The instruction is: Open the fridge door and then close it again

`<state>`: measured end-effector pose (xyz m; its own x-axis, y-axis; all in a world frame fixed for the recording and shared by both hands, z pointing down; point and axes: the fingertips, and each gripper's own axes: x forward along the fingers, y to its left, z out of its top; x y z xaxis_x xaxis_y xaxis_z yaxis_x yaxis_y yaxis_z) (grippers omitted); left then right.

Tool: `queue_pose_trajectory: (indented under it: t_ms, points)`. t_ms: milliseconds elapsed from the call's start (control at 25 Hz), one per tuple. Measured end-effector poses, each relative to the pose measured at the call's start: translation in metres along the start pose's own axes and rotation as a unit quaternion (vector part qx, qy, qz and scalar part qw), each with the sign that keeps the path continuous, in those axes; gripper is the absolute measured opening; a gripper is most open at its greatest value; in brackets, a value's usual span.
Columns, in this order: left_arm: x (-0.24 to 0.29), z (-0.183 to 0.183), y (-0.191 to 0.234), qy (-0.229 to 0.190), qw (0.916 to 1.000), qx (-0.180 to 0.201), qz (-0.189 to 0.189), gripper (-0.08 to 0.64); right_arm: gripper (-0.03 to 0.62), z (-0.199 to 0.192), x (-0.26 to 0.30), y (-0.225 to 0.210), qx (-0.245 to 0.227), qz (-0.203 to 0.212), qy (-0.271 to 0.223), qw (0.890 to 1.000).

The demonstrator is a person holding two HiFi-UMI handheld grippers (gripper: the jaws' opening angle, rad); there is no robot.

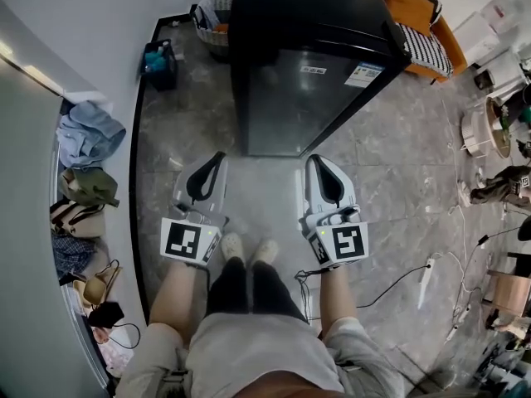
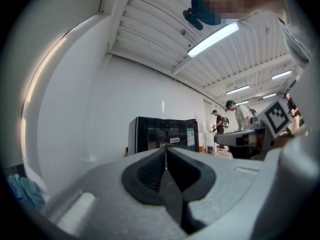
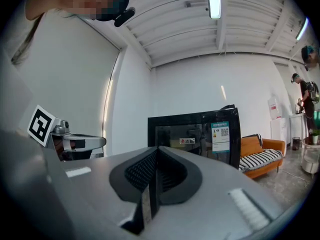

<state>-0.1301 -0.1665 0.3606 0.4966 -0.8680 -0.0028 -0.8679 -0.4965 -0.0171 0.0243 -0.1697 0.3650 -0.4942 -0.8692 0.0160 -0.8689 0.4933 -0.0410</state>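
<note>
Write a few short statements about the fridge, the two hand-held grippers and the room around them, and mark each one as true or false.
1. The fridge has its door closed. True.
2. The left hand-held gripper grips the fridge door. False: it is held short of the fridge, jaws together and empty.
3. The right hand-held gripper has its jaws together. True.
4. A green sofa stands beside the fridge. False: the sofa is orange.
</note>
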Motion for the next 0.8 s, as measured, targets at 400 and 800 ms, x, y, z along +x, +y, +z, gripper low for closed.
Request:
queue_pose_trajectory:
  t_ms: [400,800]
  points:
    - [0.031,-0.063,0.005,0.021,0.9997,-0.006,0.008,0.025,0.002,-0.065,0.005,-0.034,0.022,-0.014,0.015,1.0]
    - [0.056,-0.105,0.008,0.033,0.9995,0.001,-0.002,0.092,0.002,-0.102,0.009,-0.051,0.031,-0.022,0.018,0.999]
